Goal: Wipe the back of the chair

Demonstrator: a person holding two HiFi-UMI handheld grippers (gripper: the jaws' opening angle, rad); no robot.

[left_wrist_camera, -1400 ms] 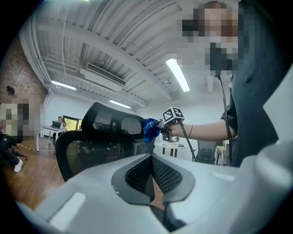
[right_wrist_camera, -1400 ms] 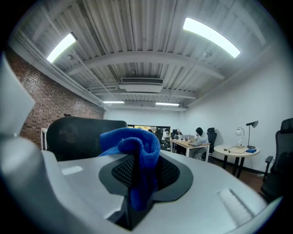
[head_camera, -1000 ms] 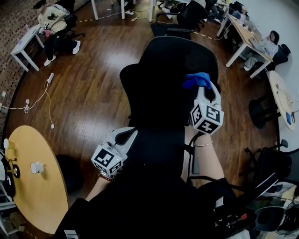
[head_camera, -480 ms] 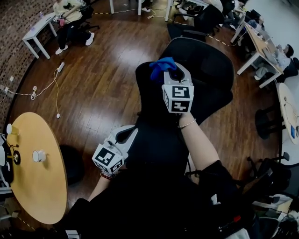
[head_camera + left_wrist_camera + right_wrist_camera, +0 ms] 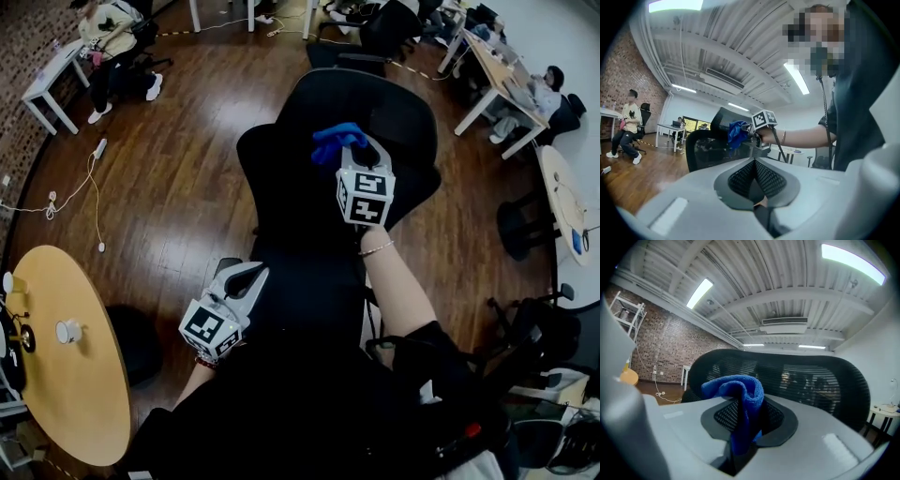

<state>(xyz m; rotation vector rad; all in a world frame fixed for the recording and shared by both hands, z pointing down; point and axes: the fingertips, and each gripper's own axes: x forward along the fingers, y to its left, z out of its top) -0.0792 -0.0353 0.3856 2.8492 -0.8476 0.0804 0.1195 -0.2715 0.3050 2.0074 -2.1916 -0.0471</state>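
A black mesh office chair (image 5: 300,187) stands in front of me, its back (image 5: 820,380) filling the right gripper view. My right gripper (image 5: 349,153) is shut on a blue cloth (image 5: 335,142), held against the top of the chair back; the same cloth (image 5: 738,401) bunches between the jaws, and from the left gripper view the cloth (image 5: 737,132) shows beside the marker cube. My left gripper (image 5: 246,277) hangs low at the chair's lower left, jaws together with nothing in them, clear of the chair.
A round wooden table (image 5: 66,366) sits at lower left. Cables and a power strip (image 5: 98,150) lie on the wood floor. White desks (image 5: 497,80) with seated people stand at the back right, and another seated person (image 5: 112,42) at the back left.
The right gripper with the cloth moved left across the top of the chair back, then a little right again. The left gripper stayed low, barely shifting.
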